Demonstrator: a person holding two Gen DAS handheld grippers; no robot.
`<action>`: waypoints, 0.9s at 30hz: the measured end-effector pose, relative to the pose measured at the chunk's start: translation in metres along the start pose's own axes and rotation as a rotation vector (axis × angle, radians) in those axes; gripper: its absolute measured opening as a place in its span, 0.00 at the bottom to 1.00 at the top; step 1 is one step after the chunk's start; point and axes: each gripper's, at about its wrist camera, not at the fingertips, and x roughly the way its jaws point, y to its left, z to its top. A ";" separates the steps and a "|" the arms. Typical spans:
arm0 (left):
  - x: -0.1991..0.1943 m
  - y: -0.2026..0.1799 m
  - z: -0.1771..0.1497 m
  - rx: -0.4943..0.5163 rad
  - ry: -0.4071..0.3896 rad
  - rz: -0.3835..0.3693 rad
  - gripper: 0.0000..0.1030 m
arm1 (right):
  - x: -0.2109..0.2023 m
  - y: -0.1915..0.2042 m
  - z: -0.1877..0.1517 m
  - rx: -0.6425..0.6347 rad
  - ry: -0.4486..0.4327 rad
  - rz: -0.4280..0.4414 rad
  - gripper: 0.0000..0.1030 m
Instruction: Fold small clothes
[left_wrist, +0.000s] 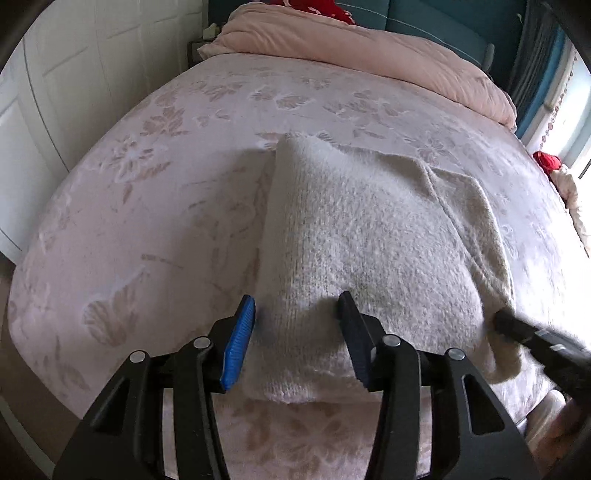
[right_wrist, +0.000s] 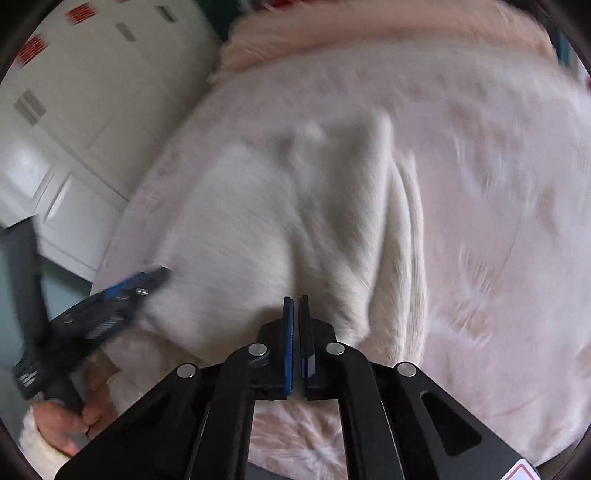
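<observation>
Left wrist view: my left gripper (left_wrist: 297, 317) has its fingers spread wide apart, straddling the near edge of the sweater (left_wrist: 369, 236), blue pad (left_wrist: 240, 347) on one side and nothing pinched. The fuzzy white sweater lies folded on the pink flowered bedspread (left_wrist: 147, 206), close to the near edge of the bed. My right gripper (right_wrist: 296, 306) has its fingers pressed together; that view's too blurry to tell if any knit is caught between them. A rumpled pink duvet (left_wrist: 351, 48) sits at the far end.

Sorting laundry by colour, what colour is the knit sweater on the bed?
Off-white, fuzzy knit sweater; clearest in the left wrist view.
</observation>
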 end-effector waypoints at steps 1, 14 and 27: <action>0.000 0.000 0.000 0.005 0.002 0.001 0.44 | 0.003 -0.001 -0.003 -0.009 0.015 -0.008 0.02; -0.003 -0.001 -0.001 0.025 -0.003 0.019 0.45 | 0.000 -0.046 -0.015 0.158 -0.007 -0.076 0.67; 0.002 0.011 0.005 -0.048 0.022 -0.055 0.48 | 0.002 -0.054 0.008 0.197 0.006 0.106 0.27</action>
